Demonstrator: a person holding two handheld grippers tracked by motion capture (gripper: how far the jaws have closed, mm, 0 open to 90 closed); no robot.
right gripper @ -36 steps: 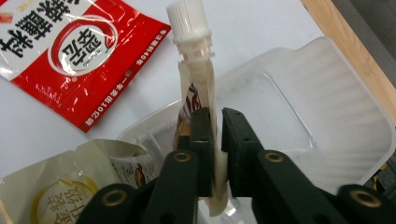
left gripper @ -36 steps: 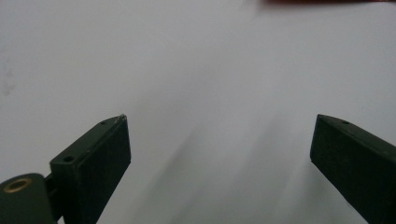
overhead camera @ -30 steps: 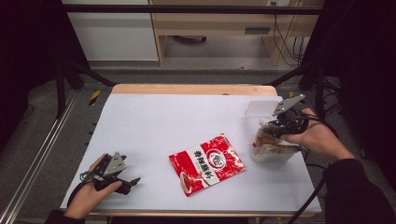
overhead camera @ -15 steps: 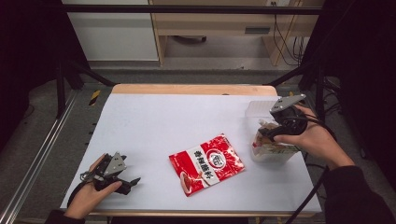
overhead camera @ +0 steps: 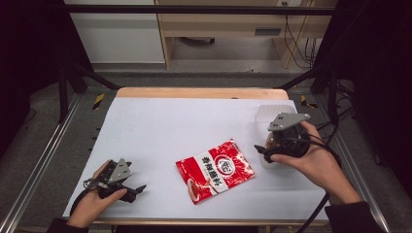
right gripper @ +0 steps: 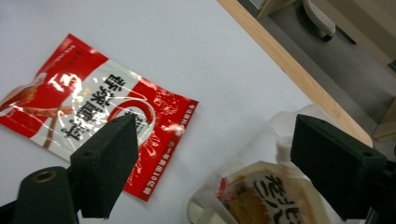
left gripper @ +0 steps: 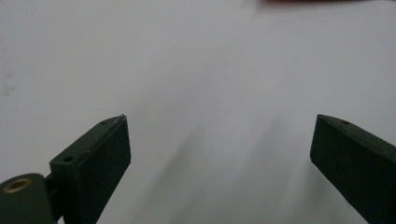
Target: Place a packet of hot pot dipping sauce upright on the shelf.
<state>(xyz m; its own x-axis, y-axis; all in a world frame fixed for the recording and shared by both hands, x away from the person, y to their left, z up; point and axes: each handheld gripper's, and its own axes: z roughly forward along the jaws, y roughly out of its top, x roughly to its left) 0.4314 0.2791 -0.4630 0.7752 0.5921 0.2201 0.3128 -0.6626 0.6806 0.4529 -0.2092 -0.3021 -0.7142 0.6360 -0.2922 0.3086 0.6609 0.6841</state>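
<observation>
A red-and-white sachet (overhead camera: 214,170) (right gripper: 93,107) lies flat near the middle front of the white table (overhead camera: 194,121). At the right stands a clear plastic container (overhead camera: 266,116) (right gripper: 280,126) with a spouted pouch (right gripper: 266,191) in it. My right gripper (overhead camera: 260,151) (right gripper: 215,128) hovers just above the container's left side and points toward the sachet. Its jaws have just been opening and stand wide apart with nothing between them. My left gripper (overhead camera: 138,189) (left gripper: 222,119) rests at the front left, open over bare table.
A wooden edge (overhead camera: 199,93) runs along the table's far side, with floor, cables and furniture beyond. Metal frame rails (overhead camera: 39,165) flank the table. A red strip of the sachet (left gripper: 303,1) shows at the top of the left gripper view.
The right gripper has opened its jaws, let go of the pouch in the container, and drawn up and toward the near side. The left gripper has not moved.
</observation>
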